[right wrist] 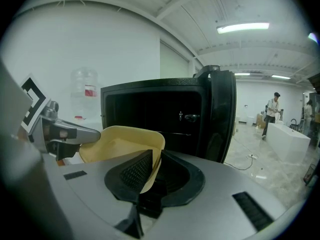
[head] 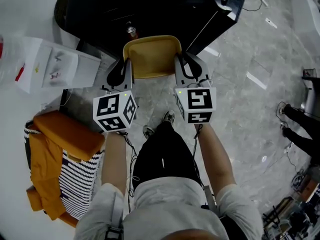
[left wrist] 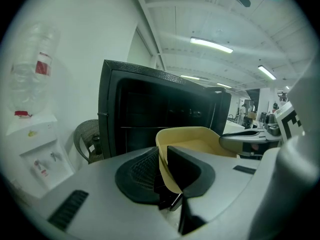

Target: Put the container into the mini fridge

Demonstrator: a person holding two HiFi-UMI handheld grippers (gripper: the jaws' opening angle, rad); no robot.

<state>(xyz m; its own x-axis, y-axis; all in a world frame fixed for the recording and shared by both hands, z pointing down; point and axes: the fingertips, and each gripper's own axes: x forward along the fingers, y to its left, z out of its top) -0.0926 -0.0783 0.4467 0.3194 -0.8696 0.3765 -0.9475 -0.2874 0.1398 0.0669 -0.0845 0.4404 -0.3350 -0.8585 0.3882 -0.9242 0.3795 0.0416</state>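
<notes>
A yellow container [head: 151, 56] hangs between my two grippers, just in front of the open black mini fridge [head: 150, 9]. My left gripper [head: 125, 66] is shut on its left wall and my right gripper [head: 187, 64] on its right wall. In the left gripper view the container [left wrist: 200, 144] has its rim pinched between the pads of the left gripper [left wrist: 162, 166], with the fridge [left wrist: 145, 109] behind. In the right gripper view the right gripper [right wrist: 152, 166] clamps the container [right wrist: 122, 141] too. The fridge door [right wrist: 222, 114] stands swung open to the right.
A water dispenser [head: 50, 66] stands left of the fridge, and a wicker chair [left wrist: 87, 139] is beside it. A striped basket with orange cloth [head: 60, 154] sits at my left. A bottle [head: 131, 31] shows in the fridge. Someone's legs [head: 300, 129] are at the right.
</notes>
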